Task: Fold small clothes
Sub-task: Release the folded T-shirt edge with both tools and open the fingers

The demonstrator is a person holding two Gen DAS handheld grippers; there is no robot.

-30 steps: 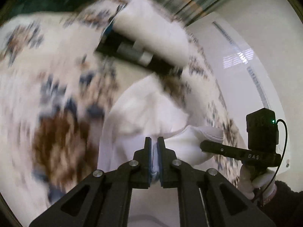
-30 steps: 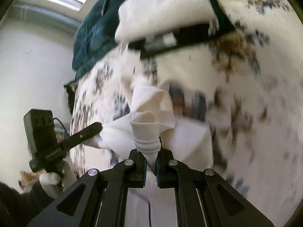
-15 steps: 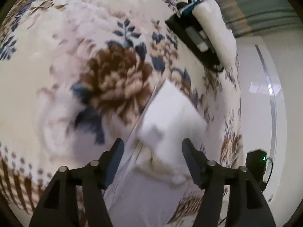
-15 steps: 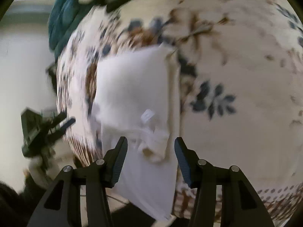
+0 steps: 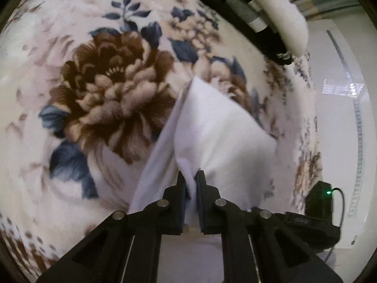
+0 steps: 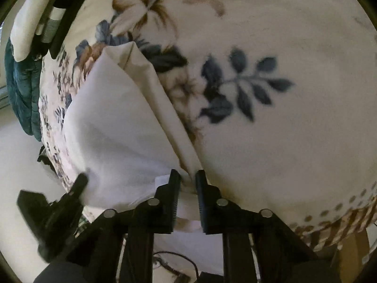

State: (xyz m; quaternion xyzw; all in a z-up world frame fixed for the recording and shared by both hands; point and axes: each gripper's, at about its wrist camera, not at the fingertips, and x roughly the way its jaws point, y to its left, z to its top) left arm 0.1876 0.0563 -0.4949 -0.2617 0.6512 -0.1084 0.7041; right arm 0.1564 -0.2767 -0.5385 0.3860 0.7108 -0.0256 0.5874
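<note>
Closest to you, your left gripper [image 5: 190, 179] has just been closing, and its jaws now pinch a bunched ridge of the white garment [image 5: 219, 136] between the pads. Your right gripper [image 6: 188, 179] has likewise just been closing, and its pads are pressed onto a gathered edge of the same white cloth [image 6: 113, 129], near a small white label that pokes out beside the left finger.

In the left wrist view the garment rises from the jaws in a taut, folded wedge, its far corner pointing up over the floral blanket [image 5: 113, 89] it lies on. A second layer of fabric peels away to the left of the wedge. In the right wrist view the cloth runs up and to the left from the jaws as a broad panel with a doubled, cream-shaded hem along its right edge, all of it resting on the blanket [image 6: 271, 129].

You can see each tool from the other's camera: the right one's dark body with a green light sits at the lower right of the left view, and the left one's black finger touches the garment's lower-left edge in the right view.

Farther off, at the blanket's far side, lies a white pillow [image 5: 278, 11] on a black object, and a dark teal quilt [image 6: 23, 94] hangs at the bed's edge.
</note>
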